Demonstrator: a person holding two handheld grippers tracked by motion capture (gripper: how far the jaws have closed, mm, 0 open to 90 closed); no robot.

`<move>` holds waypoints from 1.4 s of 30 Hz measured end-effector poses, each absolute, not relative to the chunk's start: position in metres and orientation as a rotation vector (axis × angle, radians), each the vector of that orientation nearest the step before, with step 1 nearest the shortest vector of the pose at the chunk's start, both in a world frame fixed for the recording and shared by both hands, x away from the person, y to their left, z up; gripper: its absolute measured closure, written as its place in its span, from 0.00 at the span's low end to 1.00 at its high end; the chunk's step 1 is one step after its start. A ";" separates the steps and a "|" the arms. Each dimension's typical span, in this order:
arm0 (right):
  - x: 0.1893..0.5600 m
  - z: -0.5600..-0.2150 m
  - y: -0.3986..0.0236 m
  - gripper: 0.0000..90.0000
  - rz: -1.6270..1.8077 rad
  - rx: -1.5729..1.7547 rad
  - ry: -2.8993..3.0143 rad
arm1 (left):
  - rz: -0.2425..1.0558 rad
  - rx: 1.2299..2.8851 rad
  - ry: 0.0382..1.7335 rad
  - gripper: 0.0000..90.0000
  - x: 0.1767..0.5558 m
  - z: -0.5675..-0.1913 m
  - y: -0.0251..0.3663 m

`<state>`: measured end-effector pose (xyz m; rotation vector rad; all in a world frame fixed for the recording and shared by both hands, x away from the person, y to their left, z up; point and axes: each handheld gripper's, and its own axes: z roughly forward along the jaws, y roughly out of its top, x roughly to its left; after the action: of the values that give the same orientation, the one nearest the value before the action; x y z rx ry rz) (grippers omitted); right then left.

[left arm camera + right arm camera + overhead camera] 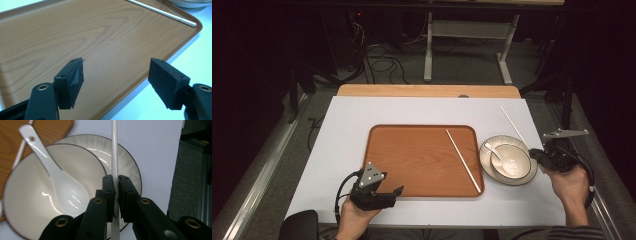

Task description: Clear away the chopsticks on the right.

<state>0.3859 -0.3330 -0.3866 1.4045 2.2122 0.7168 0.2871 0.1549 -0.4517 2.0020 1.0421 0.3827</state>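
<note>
A: Right gripper (115,195)?
B: Jaws pinched on a white chopstick (114,150), held over the bowl (22,202) and plate (130,165); a spoon (53,175) lies in the bowl.
A: Left gripper (116,75)?
B: Jaws spread, nothing between them, over the tray's (75,37) near edge.
A: Second chopstick (463,161)?
B: Lying on the tray, right side, near the bowl.

White spoon (502,159) in bowl (522,172), second chopstick (463,160) on wooden tray (412,165)

tray (412,160): wood-grain, matt | spoon (57,177): glossy ceramic | bowl (22,202): glossy
</note>
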 end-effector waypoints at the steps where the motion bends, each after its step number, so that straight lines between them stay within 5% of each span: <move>1: 0.383 -0.383 -0.331 0.95 0.736 1.392 2.214 | 0.381 2.007 1.034 0.32 0.288 -0.452 0.154; 12: 0.351 -0.366 -0.276 0.95 0.864 1.200 2.338 | 0.351 2.032 0.973 0.32 0.298 -0.451 0.143; 25: 0.351 -0.410 -0.199 0.95 0.761 1.128 2.538 | 0.333 2.041 0.948 0.32 0.304 -0.452 0.138; 42: 0.365 -0.452 -0.169 0.94 0.626 1.138 2.638 | 0.344 2.038 0.963 0.32 0.302 -0.453 0.139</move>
<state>0.3654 -0.1691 -0.4515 1.1381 2.6378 0.6260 0.3024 0.1388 -0.4535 2.0383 0.9629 0.3443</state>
